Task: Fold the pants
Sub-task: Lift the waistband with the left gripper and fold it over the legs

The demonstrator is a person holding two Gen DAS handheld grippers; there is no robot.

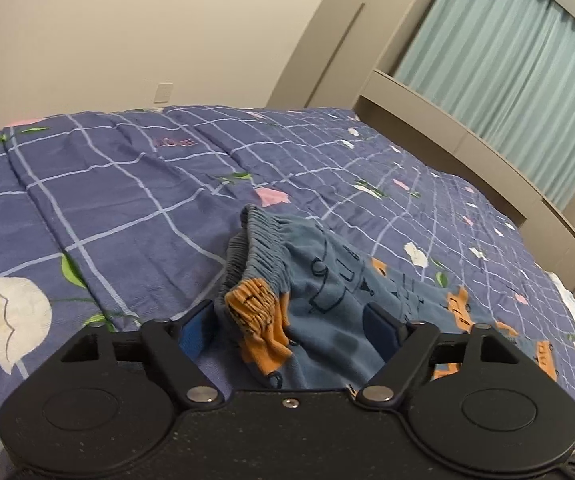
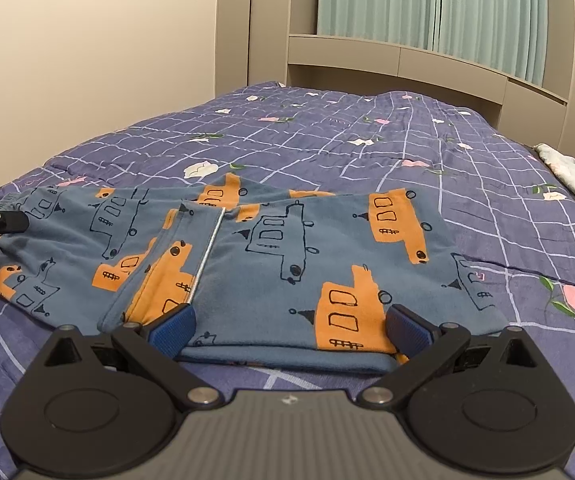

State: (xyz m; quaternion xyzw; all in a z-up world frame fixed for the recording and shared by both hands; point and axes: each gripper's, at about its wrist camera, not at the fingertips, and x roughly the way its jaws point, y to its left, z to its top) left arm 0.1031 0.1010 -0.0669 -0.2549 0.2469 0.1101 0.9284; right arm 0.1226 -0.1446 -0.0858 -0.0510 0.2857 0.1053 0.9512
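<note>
One pair of blue children's pants point(image 2: 271, 256), printed with orange and outlined vehicles, lies on a bed covered by one purple-blue quilt point(image 2: 367, 148) with a white grid and scattered white and pink flowers.

In the right wrist view the pants are spread flat across the quilt, with the cuff end nearest the camera. One leg is folded over, showing a pale inside seam point(image 2: 207, 256) that runs diagonally. The right gripper point(image 2: 289, 322) is open: its two blue-padded fingers point(image 2: 175, 326) stand wide apart on either side of the cuff edge, low over the fabric, and nothing is pinched between them. At the far left edge of this view the black tip of the other gripper meets the waist end of the pants.

In the left wrist view the gathered elastic waistband point(image 1: 255, 248) bunches upward between the two fingers of the left gripper point(image 1: 287, 330). Its jaws are also spread wide, with the cloth heaped loosely in the gap; whether either pad presses on the fabric cannot be told.

Behind the bed are a cream wall, a beige cabinet unit point(image 2: 407, 56) and pale green curtains point(image 2: 447, 4). One crumpled light cloth point(image 2: 567, 170) lies at the right edge of the bed.
</note>
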